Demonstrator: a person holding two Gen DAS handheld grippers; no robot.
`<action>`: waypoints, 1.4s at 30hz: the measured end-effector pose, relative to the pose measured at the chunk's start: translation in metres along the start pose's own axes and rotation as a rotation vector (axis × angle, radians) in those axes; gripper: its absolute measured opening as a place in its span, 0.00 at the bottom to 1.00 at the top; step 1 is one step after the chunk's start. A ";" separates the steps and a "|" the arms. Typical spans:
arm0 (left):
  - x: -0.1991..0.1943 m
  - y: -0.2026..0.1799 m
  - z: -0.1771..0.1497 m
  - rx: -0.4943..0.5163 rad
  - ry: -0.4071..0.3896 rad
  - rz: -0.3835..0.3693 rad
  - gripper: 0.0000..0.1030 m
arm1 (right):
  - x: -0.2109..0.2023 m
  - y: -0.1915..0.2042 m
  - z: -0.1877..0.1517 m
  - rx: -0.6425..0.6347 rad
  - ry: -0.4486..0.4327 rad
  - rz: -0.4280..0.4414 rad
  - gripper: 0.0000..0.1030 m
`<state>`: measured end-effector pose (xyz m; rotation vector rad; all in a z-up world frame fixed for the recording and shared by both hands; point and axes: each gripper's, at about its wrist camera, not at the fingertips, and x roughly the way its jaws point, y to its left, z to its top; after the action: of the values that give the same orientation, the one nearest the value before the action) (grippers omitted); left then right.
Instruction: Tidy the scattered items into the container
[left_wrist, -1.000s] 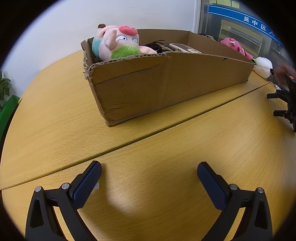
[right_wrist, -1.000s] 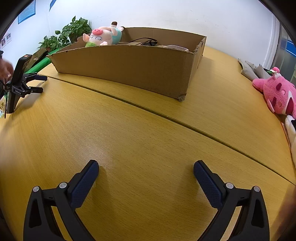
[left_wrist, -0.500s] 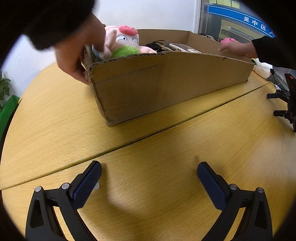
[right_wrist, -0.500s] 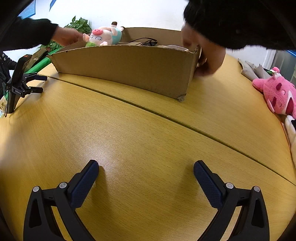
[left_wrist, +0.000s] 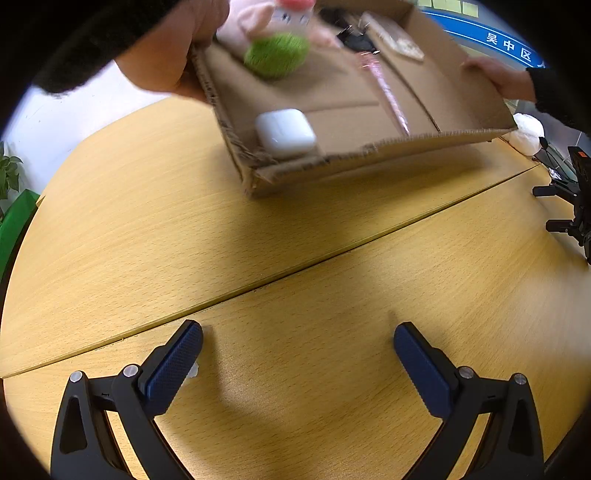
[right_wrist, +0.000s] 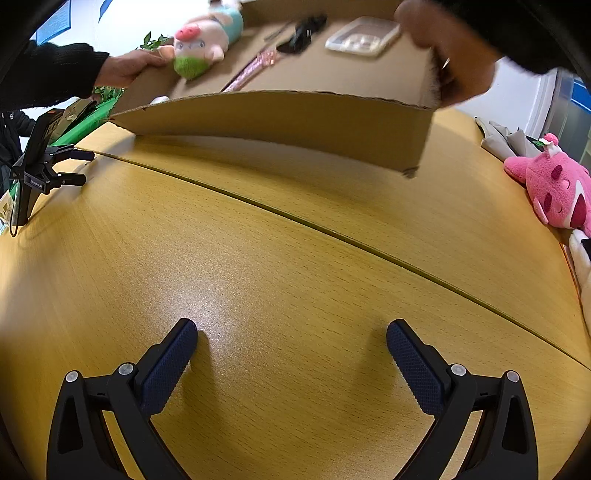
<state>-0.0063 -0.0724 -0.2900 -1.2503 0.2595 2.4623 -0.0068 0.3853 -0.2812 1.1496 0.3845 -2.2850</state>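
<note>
Two bare hands (left_wrist: 166, 55) (right_wrist: 454, 66) hold a cardboard box (left_wrist: 369, 162) (right_wrist: 295, 125) by its ends, tipped toward the cameras above the wooden table (left_wrist: 221, 240). Inside lie a pink pig plush (left_wrist: 273, 33) (right_wrist: 203, 40) with a green tuft, a white earbud case (left_wrist: 286, 133), a pink glitter pen (left_wrist: 388, 92) (right_wrist: 255, 66), a black cable (right_wrist: 303, 35) and a flat white case (right_wrist: 360, 37). My left gripper (left_wrist: 297, 354) rests open over bare wood. My right gripper (right_wrist: 291, 350) is also open, with nothing between its fingers.
A pink plush (right_wrist: 554, 188) and a white plush (right_wrist: 583, 258) lie at the table's right edge. A black clamp stand (right_wrist: 37, 166) (left_wrist: 572, 206) sits on the table. Green plants (right_wrist: 107, 92) stand beyond the far left edge.
The person's hands reached the box ends, then lifted and tilted the box toward the cameras, so its contents now show. Both grippers stayed still and open.
</note>
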 end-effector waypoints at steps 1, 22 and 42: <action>0.000 0.000 0.000 0.000 0.000 0.000 1.00 | 0.000 0.000 0.000 0.000 0.000 0.000 1.00; 0.000 0.001 0.003 -0.001 0.000 0.000 1.00 | 0.000 0.000 0.000 0.000 0.000 -0.001 1.00; -0.004 0.005 0.011 -0.001 0.000 0.000 1.00 | 0.002 -0.001 0.002 0.001 0.001 -0.002 1.00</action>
<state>-0.0141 -0.0740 -0.2798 -1.2504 0.2579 2.4627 -0.0093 0.3842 -0.2815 1.1509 0.3857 -2.2868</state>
